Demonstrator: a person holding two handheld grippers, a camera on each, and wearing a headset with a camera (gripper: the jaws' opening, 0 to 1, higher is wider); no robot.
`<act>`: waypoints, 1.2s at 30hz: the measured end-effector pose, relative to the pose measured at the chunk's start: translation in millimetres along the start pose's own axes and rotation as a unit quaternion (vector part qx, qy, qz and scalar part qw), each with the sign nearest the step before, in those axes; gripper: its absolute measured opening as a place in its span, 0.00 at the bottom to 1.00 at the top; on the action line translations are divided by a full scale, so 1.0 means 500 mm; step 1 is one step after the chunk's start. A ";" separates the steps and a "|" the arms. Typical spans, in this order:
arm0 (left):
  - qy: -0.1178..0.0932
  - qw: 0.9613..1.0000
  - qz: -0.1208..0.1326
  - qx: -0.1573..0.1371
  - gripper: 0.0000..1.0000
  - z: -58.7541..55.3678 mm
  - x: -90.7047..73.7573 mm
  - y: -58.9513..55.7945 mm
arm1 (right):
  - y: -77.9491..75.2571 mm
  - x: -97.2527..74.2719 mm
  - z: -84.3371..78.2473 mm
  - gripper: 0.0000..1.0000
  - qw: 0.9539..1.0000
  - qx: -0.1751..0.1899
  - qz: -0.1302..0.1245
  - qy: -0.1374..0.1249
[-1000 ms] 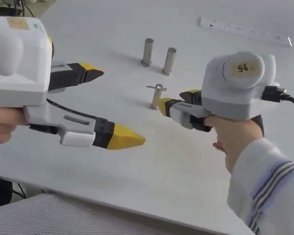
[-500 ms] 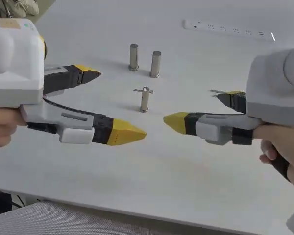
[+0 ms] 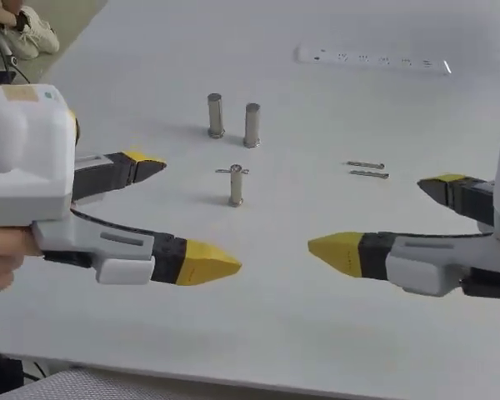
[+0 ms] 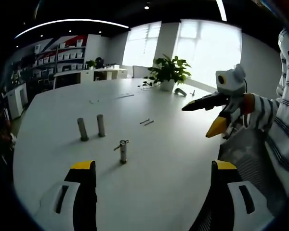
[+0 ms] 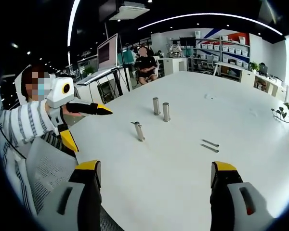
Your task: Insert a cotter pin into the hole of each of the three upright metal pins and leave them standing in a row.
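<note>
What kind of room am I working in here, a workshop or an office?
Probably an open-plan office or showroom rather than a workshop: a long white table, a potted plant by big windows, and shelves of boxes along the wall.

Three metal pins [image 3: 215,115] [image 3: 252,125] [image 3: 236,190] (three cotter pins [image 3: 232,170] [image 3: 365,164] [image 3: 369,174])

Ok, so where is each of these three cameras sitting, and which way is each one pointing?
Head view: on the headset, facing forward and down at the table; shows the left hand-held gripper, the right hand-held gripper and a hand.
Left gripper view: on the left hand-held gripper, facing along its jaws toward the windows; a striped sleeve shows at right.
Right gripper view: on the right one, facing the shelves; the sleeve shows at left.
Shared: both gripper views see the metal pin holding a cotter pin.
</note>
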State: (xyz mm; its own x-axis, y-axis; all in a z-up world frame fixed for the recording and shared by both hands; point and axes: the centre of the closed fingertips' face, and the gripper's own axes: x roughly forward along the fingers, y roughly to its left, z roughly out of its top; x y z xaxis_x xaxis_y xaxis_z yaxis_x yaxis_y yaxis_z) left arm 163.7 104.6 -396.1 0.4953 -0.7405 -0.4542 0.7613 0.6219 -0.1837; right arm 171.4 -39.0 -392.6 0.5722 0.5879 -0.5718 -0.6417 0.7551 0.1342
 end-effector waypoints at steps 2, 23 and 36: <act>-0.001 1.000 0.001 0.003 0.99 0.005 -0.001 0.006 | -0.001 -0.008 -0.007 0.94 1.000 0.026 0.001 0.004; -0.011 0.999 0.021 0.025 0.94 0.068 0.006 0.110 | -0.029 -0.054 -0.028 0.91 0.998 0.053 -0.031 0.009; 0.006 0.998 0.060 0.034 0.80 0.092 0.045 0.219 | -0.043 -0.077 -0.047 0.87 0.996 0.071 -0.045 0.015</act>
State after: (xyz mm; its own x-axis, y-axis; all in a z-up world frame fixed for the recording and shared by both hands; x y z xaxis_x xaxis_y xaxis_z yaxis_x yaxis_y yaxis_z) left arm 277.5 144.1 -386.3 0.5805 -0.6582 -0.4793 0.7230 0.6874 -0.0682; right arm 151.4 -84.9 -392.4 0.6074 0.5080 -0.6107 -0.5083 0.8394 0.1926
